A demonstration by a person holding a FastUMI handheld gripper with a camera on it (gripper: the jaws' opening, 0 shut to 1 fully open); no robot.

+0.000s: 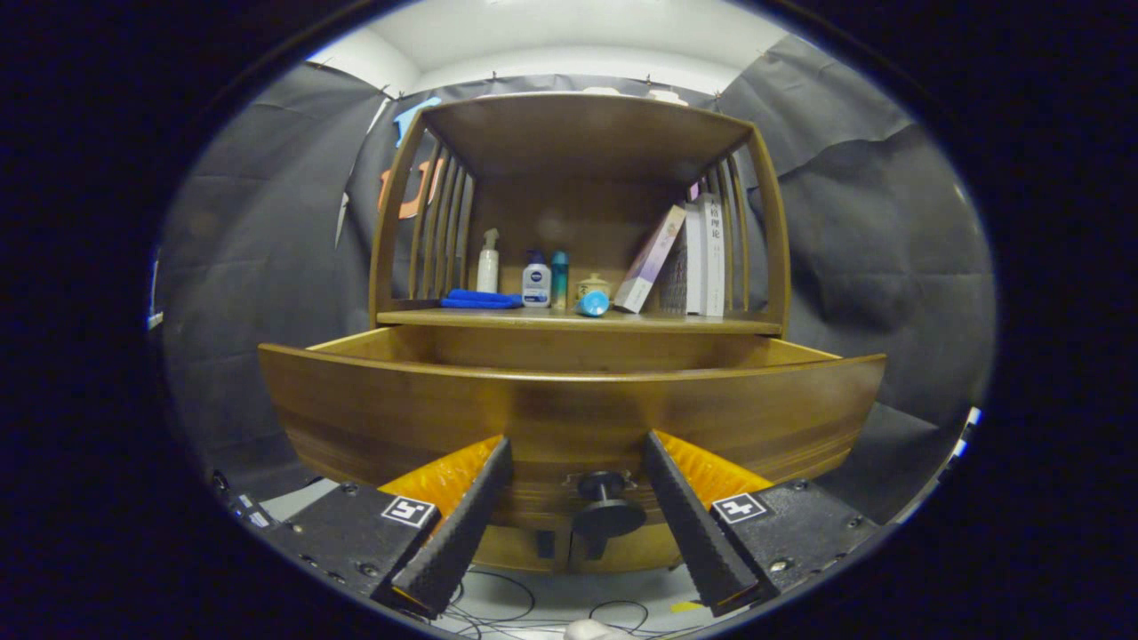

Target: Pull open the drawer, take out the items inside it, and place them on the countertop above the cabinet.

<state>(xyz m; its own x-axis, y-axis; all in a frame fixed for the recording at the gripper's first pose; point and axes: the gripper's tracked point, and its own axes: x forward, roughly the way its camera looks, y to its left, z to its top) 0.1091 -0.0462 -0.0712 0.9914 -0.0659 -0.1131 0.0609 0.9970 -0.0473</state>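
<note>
A wooden cabinet stands ahead, its drawer (569, 413) pulled out toward me. The drawer's curved front fills the space just beyond my fingers, and its inside is hidden behind that front. A dark round knob (607, 505) sticks out low on the drawer front. My gripper (578, 453) is open, with the knob in the gap between the two fingers and neither finger touching it. Above the drawer lies the countertop (569, 319), carrying a folded blue cloth (480, 300), a spray bottle (487, 262), a white and blue bottle (536, 280), a teal bottle (559, 278), a small jar (593, 286) and a blue object on its side (593, 304).
Several books (689, 258) lean at the countertop's right end, under a wooden upper shelf (587, 124) with slatted sides. Black cables (533, 604) lie on the floor below the drawer. Dark cloth walls close in on both sides.
</note>
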